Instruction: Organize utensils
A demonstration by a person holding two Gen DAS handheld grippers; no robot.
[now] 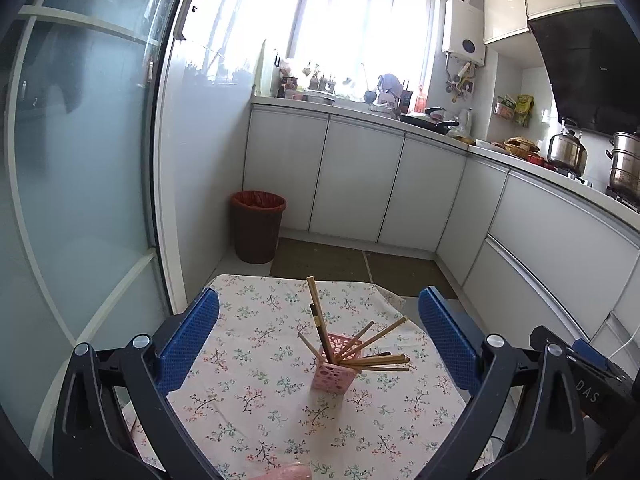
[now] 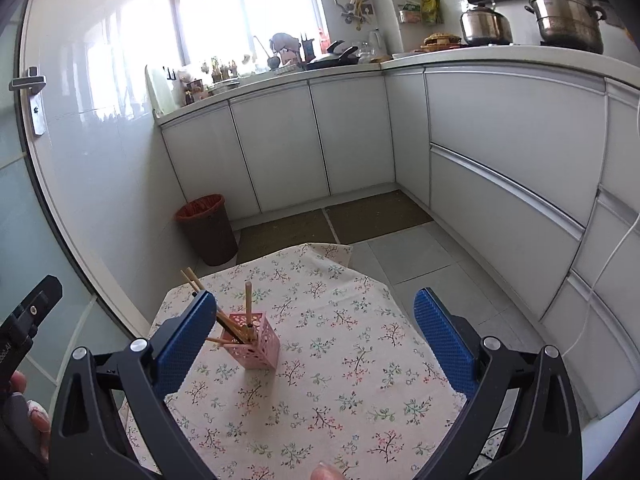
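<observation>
A pink perforated utensil holder (image 1: 334,376) stands upright on the floral tablecloth (image 1: 248,392), with several wooden chopsticks (image 1: 376,342) leaning out of it. My left gripper (image 1: 320,332) is open and empty, raised above the table with the holder between its blue fingers (image 1: 192,340) in view. In the right wrist view the holder (image 2: 258,340) sits near the left blue finger (image 2: 186,344), chopsticks (image 2: 249,304) sticking up. My right gripper (image 2: 320,332) is open and empty above the table.
The small table (image 2: 360,380) stands in a kitchen. A brown waste bin (image 1: 258,226) is on the floor beyond it. White cabinets (image 1: 360,176) run along the back and right. A glass door (image 1: 80,160) is at left.
</observation>
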